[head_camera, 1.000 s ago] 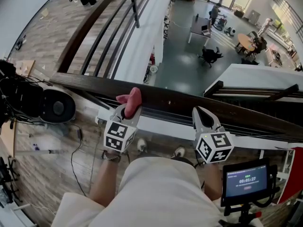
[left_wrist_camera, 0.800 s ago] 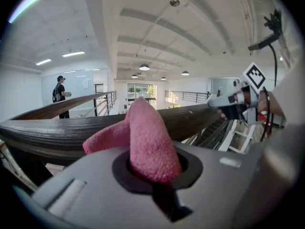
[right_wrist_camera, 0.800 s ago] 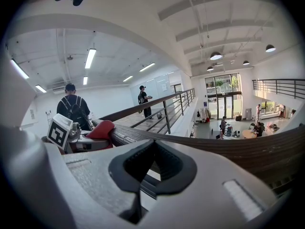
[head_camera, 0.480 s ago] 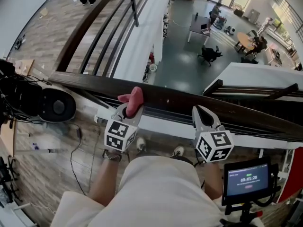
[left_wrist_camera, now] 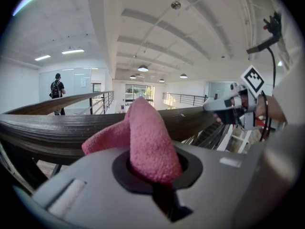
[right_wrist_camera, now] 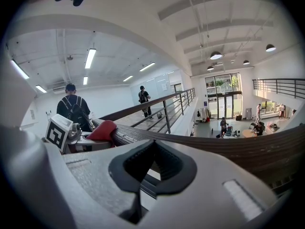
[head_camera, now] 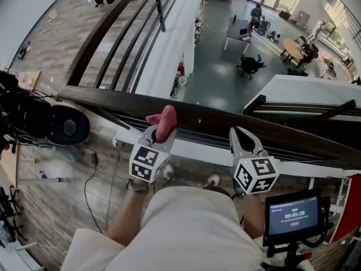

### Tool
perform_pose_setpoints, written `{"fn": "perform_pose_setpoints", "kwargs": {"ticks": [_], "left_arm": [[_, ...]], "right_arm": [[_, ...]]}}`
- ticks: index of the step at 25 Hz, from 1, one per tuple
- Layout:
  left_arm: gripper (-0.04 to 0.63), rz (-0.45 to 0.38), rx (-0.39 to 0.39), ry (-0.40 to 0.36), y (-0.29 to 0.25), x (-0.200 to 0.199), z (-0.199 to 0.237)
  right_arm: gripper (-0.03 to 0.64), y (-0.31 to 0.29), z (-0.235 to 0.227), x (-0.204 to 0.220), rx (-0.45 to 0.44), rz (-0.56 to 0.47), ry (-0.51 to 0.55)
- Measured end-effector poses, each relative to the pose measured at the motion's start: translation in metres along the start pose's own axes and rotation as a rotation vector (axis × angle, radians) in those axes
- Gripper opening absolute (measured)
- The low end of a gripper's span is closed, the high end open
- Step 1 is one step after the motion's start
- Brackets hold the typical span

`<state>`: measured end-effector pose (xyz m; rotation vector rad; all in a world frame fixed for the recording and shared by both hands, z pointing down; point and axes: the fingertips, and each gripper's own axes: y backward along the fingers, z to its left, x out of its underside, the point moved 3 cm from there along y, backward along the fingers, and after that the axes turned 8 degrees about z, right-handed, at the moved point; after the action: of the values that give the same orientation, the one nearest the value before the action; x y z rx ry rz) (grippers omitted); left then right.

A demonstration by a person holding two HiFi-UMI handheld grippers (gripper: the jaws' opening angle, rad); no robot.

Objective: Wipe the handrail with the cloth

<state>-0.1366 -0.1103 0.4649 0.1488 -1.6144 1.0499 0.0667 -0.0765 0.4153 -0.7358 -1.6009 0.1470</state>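
A dark wooden handrail (head_camera: 225, 123) runs across in front of me. My left gripper (head_camera: 159, 130) is shut on a pink cloth (head_camera: 166, 120), and the cloth rests against the rail's top. In the left gripper view the cloth (left_wrist_camera: 145, 137) bulges out of the shut jaws, with the handrail (left_wrist_camera: 47, 128) just behind it. My right gripper (head_camera: 239, 135) sits further right at the rail's near side, shut with nothing in it. The right gripper view shows its own jaws (right_wrist_camera: 145, 173) together, the handrail (right_wrist_camera: 228, 144) ahead, and the cloth (right_wrist_camera: 102, 130) to the left.
A black round device (head_camera: 67, 126) and cables lie on the wood floor at left. A small screen on a stand (head_camera: 293, 216) is at lower right. Beyond the rail is a drop to a lower floor (head_camera: 225, 55) with desks and people. A second railing (head_camera: 107, 30) runs away at upper left.
My left gripper has slid a little to the right along the handrail with the pink cloth. The right gripper has stayed where it was.
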Motion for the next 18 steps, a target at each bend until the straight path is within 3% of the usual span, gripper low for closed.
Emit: {"fn": "perform_pose_setpoints", "kwargs": {"ticks": [18], "left_arm": [[0.034, 0.008, 0.066, -0.037, -0.018, -0.001, -0.024]], "right_arm": [[0.003, 0.004, -0.009, 0.006, 0.02, -0.009, -0.018]]}}
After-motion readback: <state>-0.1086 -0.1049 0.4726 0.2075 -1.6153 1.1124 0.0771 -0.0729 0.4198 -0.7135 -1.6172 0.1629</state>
